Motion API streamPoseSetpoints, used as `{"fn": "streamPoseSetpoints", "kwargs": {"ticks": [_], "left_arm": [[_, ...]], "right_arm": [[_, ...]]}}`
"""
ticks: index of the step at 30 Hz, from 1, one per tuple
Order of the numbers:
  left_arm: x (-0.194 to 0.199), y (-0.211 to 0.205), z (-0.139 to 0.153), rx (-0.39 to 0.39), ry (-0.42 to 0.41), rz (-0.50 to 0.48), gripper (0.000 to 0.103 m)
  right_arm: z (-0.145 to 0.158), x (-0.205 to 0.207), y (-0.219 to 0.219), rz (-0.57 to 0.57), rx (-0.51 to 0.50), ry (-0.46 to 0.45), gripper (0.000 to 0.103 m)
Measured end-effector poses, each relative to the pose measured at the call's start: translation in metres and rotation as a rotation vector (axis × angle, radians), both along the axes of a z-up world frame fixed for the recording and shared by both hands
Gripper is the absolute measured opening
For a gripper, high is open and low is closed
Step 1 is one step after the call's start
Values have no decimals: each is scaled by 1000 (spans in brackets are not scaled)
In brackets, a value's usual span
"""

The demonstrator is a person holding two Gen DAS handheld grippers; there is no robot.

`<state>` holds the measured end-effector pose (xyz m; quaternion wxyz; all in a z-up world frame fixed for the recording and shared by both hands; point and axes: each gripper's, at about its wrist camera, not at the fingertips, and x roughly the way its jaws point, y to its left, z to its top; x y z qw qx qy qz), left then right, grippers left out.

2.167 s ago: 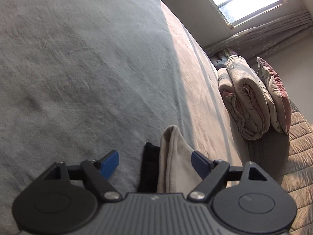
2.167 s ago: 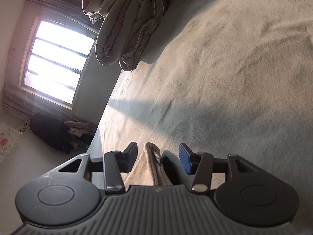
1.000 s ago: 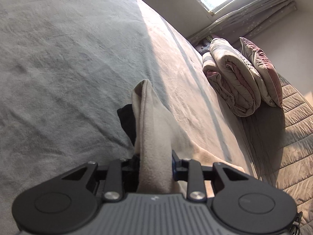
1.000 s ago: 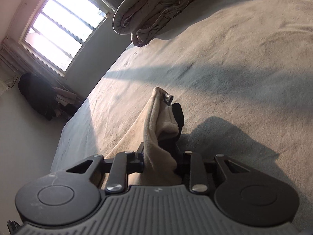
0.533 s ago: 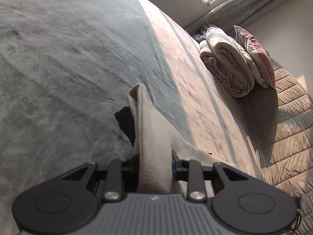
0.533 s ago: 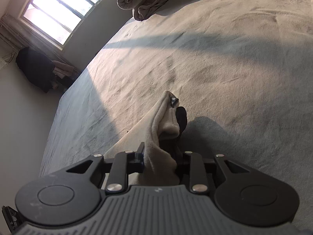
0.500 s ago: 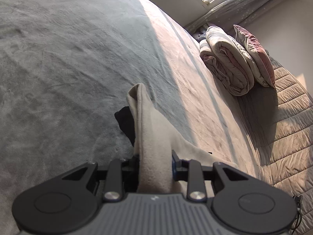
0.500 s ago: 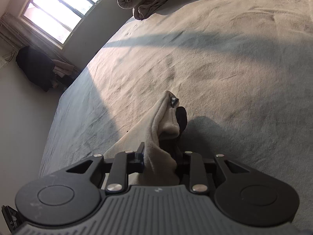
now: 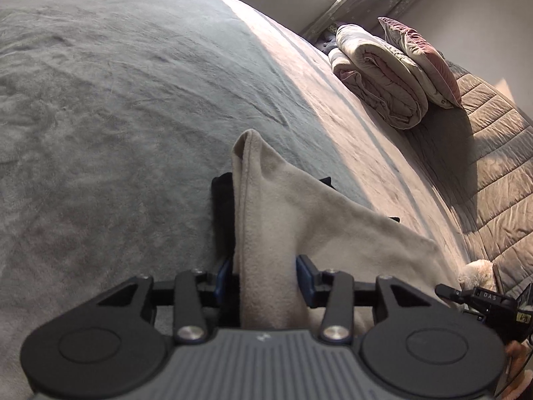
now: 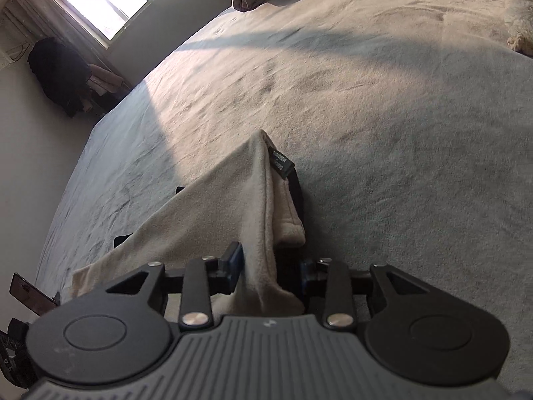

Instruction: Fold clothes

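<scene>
Above the grey bed [image 9: 116, 100], the left gripper [image 9: 263, 275] and the right gripper [image 10: 269, 266] each clamp an end of the beige garment [image 9: 283, 220], which hangs stretched between them, its black lining showing.

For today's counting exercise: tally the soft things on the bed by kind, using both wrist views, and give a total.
Beige garment, held by both grippers: 1
Rolled duvet: 1
Pink pillow: 1
Fluffy cream thing, only partly seen: 1
Total: 4
</scene>
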<state>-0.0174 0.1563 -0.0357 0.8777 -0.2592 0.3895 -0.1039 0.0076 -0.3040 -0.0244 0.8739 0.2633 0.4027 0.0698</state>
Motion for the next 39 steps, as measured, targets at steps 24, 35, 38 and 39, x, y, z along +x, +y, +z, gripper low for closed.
{"fn": "streamPoseSetpoints", "kwargs": {"ticks": [24,35,38,39], "left_arm": [[49,5,10,57,-66,218,39],[23,-24,33,201,-317,270,7],[31,-28,28,250,-301,270,7],[35,-30,25,271,-284,271,7]], "right_arm": [[5,20,15,-58,-207,-249,49],[4,24,34,-142,-283,-388,10],[4,24,37,-159,-335,-422,9],[2,27,37,-164,-354,-411,6]]}}
